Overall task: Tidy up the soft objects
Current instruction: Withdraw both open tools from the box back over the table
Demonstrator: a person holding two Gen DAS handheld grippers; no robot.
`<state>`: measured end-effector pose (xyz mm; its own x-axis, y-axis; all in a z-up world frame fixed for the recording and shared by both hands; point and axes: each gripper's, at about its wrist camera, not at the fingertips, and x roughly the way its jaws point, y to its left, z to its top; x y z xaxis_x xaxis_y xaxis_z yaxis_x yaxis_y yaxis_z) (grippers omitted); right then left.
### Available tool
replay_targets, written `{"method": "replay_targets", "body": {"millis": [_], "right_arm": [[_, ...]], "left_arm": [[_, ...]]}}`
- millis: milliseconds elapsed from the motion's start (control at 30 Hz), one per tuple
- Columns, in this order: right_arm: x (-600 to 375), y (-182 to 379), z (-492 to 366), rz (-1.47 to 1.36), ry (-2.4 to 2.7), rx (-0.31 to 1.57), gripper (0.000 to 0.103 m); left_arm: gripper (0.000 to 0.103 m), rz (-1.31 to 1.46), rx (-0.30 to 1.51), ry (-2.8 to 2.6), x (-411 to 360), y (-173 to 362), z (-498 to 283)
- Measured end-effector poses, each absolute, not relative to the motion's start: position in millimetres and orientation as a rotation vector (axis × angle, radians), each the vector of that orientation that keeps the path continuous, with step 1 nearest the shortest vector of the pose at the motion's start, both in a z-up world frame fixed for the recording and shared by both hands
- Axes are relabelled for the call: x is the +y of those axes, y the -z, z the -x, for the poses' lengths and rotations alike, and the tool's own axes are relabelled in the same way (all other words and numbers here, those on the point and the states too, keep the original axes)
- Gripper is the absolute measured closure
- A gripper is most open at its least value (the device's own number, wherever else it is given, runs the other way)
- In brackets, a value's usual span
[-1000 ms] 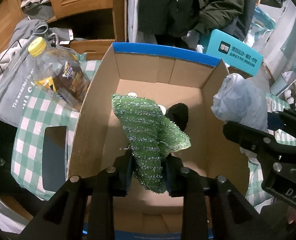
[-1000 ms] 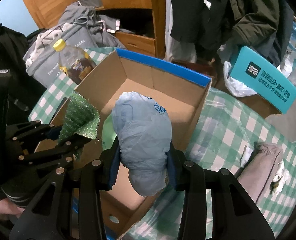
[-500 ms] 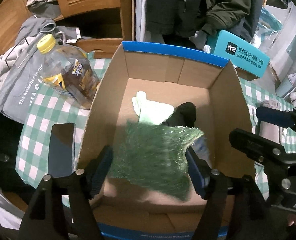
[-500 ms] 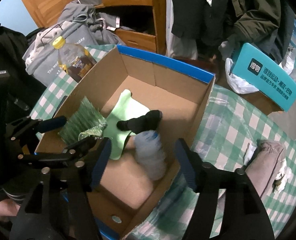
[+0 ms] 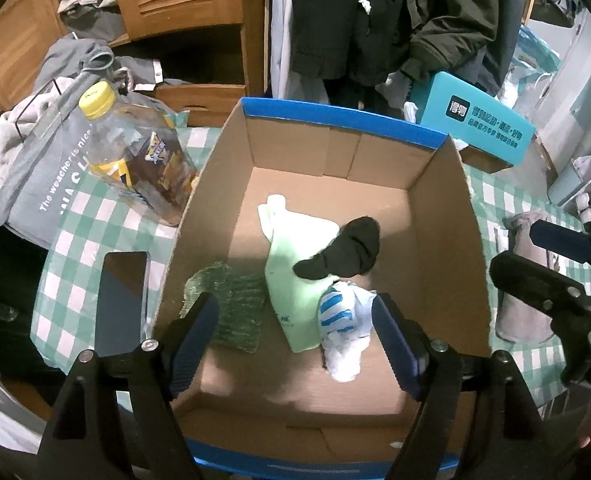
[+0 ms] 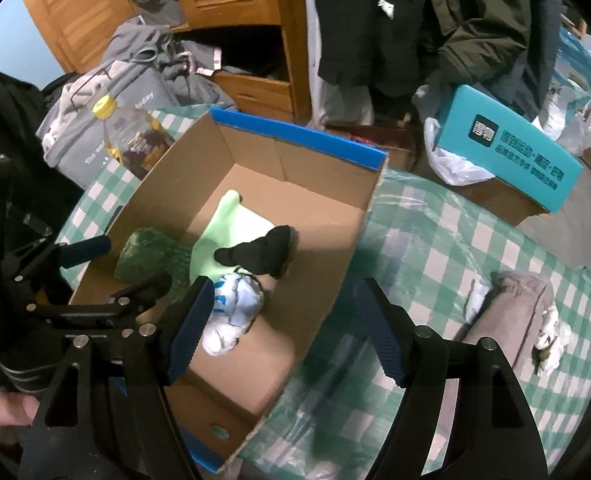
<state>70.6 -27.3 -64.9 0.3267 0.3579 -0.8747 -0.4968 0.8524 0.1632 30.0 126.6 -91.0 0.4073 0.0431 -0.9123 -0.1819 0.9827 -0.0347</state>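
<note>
Cardboard box (image 5: 435,216) on checked tabletop (image 5: 95,216). Inside, left to right: green scrubber (image 5: 231,304) flat on the floor, pale green cloth (image 5: 295,280), black sock (image 5: 347,252) over it, white-blue bag (image 5: 343,332). Left hand-held gripper (image 5: 295,344) above box, jaws opening, nothing between. Right hand-held gripper (image 6: 283,328) over box's right wall, jaws opening, empty.
</note>
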Motion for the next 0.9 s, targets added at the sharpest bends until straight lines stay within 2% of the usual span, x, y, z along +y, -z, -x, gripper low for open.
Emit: {"method": "replay_targets", "body": {"millis": [467,567,900], "right_arm": [[-78,59,-71,0.108,-0.466,1.099,0.027],[-93,58,-69,0.103,-0.44,1.095,0.027],[-150,51,-61,0.101,-0.346,1.074,0.026]], "left_arm": [[0.021,0.161,1.133,-0.098,102,80,-35],[0.015,0.147,1.125,-0.088,92,77,-38],[0.015,0.09,1.132,-0.045,53,74,-46]]}}
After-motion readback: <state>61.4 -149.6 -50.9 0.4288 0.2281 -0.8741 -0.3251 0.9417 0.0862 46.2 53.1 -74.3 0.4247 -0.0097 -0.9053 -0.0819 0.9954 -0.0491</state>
